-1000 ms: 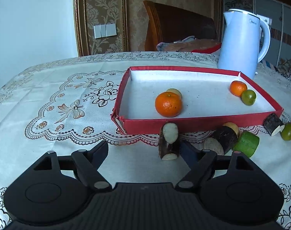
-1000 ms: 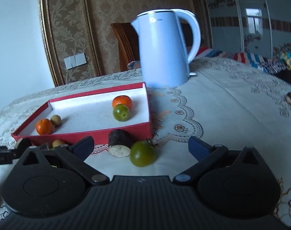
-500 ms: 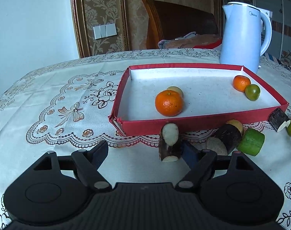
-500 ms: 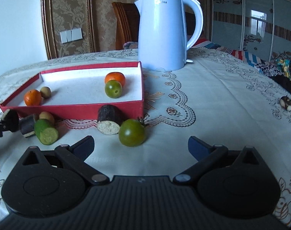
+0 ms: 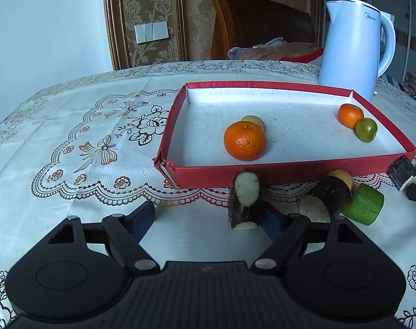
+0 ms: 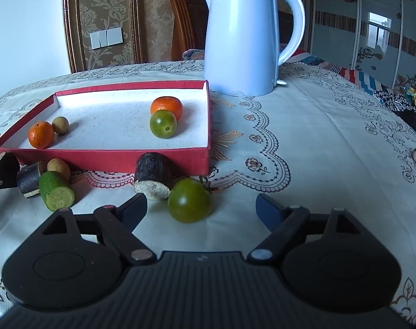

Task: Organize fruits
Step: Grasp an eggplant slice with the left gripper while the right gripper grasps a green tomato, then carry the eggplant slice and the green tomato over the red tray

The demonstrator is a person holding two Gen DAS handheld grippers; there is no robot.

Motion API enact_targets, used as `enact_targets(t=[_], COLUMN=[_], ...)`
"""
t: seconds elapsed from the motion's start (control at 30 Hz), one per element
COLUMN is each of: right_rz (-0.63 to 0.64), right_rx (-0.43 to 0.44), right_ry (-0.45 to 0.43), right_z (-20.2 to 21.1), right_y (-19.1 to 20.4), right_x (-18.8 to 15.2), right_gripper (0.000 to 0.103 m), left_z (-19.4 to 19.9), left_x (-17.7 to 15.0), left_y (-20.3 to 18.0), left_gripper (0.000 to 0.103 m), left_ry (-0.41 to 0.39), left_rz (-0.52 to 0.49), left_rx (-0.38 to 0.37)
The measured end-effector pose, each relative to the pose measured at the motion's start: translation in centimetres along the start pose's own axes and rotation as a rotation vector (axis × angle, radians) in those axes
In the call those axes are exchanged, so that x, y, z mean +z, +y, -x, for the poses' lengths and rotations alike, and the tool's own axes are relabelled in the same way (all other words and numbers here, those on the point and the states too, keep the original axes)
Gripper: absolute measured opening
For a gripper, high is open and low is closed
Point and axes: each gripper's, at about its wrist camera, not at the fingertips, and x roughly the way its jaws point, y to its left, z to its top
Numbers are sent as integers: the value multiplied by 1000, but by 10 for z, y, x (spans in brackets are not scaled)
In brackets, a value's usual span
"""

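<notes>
On the bench (image 6: 317,126), under its cream lace cloth, a shallow red cardboard tray with a white floor (image 6: 208,137) serves as the collecting place: two orange mandarins, a green round fruit and a small tan fruit already lie inside, while loose pieces line its near wall, probably waiting their turn. The right gripper (image 6: 201,205) points down at a slant over a green round tomato-like fruit (image 6: 189,200) that rests beside a dark-skinned cane stub (image 6: 153,175); its jaws are closing with the fruit between them, pads not yet touching. The left gripper (image 5: 208,216) tilts down likewise, jaws apart, with another dark cane stub with a pale cut face (image 5: 245,203) just beside its right finger, seemingly unheld.
</notes>
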Motion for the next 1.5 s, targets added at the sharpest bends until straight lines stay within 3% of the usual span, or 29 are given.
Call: enact_targets(t=[0.53, 0.7, 0.93, 1.0, 1.17, 1.5], right_rz=[55, 50, 50, 53, 62, 44], right_rx=[31, 35, 36, 45, 59, 58], right_ry=[2, 4, 4, 2, -4, -12], right_z=[-2, -3, -2, -2, -1, -1], right_y=[8, 7, 7, 8, 9, 7], right_x=[2, 2, 2, 2, 1, 1], right_gripper=[64, 64, 64, 60, 50, 39], left_z=[2, 2, 5, 7, 8, 12], left_x=[-1, 0, -2, -3, -5, -5], left_y=[-4, -4, -3, -5, -8, -10], left_gripper=[81, 81, 65, 52, 33, 24], left_ry=[-20, -21, -17, -25, -28, -50], left_rz=[-26, -26, -32, -50, -73, -75], left_rx=[-8, -10, -38, -54, -92, -107])
